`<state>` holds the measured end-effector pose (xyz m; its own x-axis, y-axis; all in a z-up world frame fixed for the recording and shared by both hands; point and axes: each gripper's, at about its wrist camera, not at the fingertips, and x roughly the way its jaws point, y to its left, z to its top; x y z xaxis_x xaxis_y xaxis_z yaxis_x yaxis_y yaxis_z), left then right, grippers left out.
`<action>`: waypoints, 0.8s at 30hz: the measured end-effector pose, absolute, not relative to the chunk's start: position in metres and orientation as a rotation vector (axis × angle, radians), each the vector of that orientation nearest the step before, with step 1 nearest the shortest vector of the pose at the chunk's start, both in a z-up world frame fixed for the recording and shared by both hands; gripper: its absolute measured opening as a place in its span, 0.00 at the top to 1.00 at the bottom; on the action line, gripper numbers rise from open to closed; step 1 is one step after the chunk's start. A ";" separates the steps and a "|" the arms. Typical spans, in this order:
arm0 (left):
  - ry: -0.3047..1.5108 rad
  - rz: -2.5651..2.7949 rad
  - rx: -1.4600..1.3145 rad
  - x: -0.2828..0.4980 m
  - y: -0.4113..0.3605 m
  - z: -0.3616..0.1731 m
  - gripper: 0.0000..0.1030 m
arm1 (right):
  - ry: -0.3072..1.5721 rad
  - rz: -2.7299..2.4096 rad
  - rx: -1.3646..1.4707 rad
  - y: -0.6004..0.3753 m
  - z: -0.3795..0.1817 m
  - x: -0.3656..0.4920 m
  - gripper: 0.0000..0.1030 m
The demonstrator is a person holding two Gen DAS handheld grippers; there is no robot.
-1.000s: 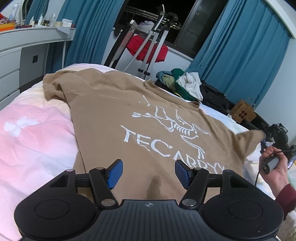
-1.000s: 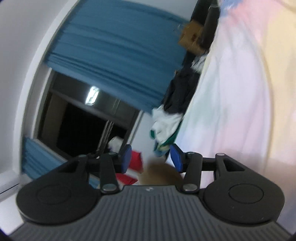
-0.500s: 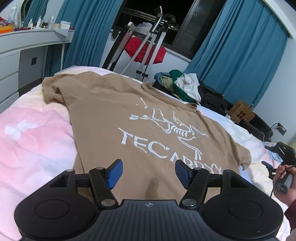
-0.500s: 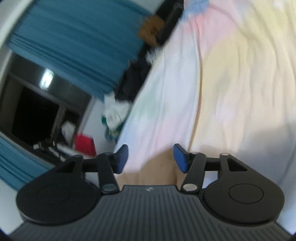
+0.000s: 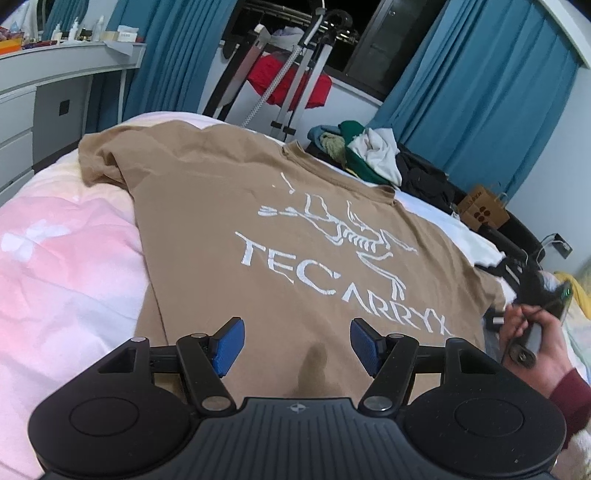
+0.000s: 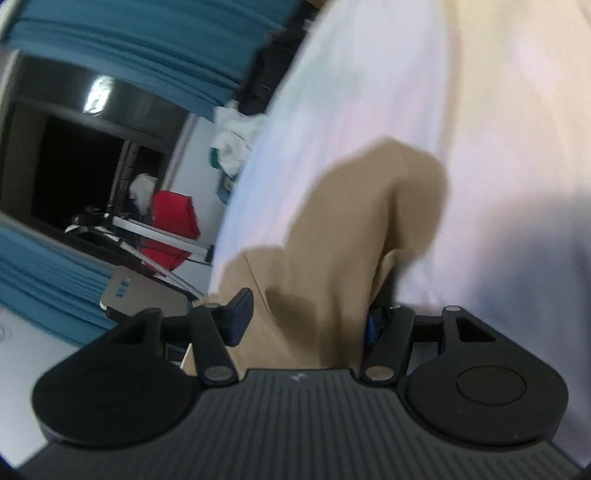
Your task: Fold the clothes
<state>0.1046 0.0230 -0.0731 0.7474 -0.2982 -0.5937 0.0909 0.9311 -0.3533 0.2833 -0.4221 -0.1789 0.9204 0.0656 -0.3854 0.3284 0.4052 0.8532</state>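
Bedding (image 5: 66, 266) in pink, white and pale yellow across the bed, filling the lower left of the left wrist view and the upper right of the blurred right wrist view (image 6: 498, 110). Teal curtains (image 5: 480, 96) beyond, flanking a dark window (image 5: 288, 22). White dresser (image 5: 33, 110) at far left, small bottles on its top. Tan T-shirt (image 5: 280, 229) laid flat on the bedding, white bird-skeleton print and the lettering "TECARRYX" facing up, collar toward the window, one sleeve bunched at the far left corner, hem nearest the camera. Same tan T-shirt in the right wrist view (image 6: 354, 236), a sleeve or corner of it rising in a rounded fold over the bedding. Metal stand (image 5: 295, 77) with a red garment (image 5: 291, 81) draped on it behind the bed. Heap of clothes (image 5: 373, 155), green, white and black, past the far edge of the bed, a brown paper bag (image 5: 484, 210) beside it. Left claw (image 5: 295, 343) low over the hem, blue pads spread wide, nothing between them. Right claw (image 6: 306, 321) spread wide around the tan fabric, cloth lying between the pads but not pinched; right pad mostly hidden behind the cloth. Right hand (image 5: 535, 350) in a maroon sleeve at the shirt's right edge, gripping a dark handle.
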 end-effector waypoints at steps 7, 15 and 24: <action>0.676 -0.202 -0.286 0.114 0.016 -0.076 0.36 | 0.287 -0.270 0.938 -0.412 -0.179 0.313 0.93; 0.596 -0.180 -0.297 0.113 0.028 -0.060 0.36 | 0.255 -0.410 0.387 -0.336 -0.120 0.321 0.93; 0.564 -0.168 -0.362 0.109 0.062 -0.052 0.36 | 0.262 -0.282 -0.311 -0.180 -0.077 0.334 0.91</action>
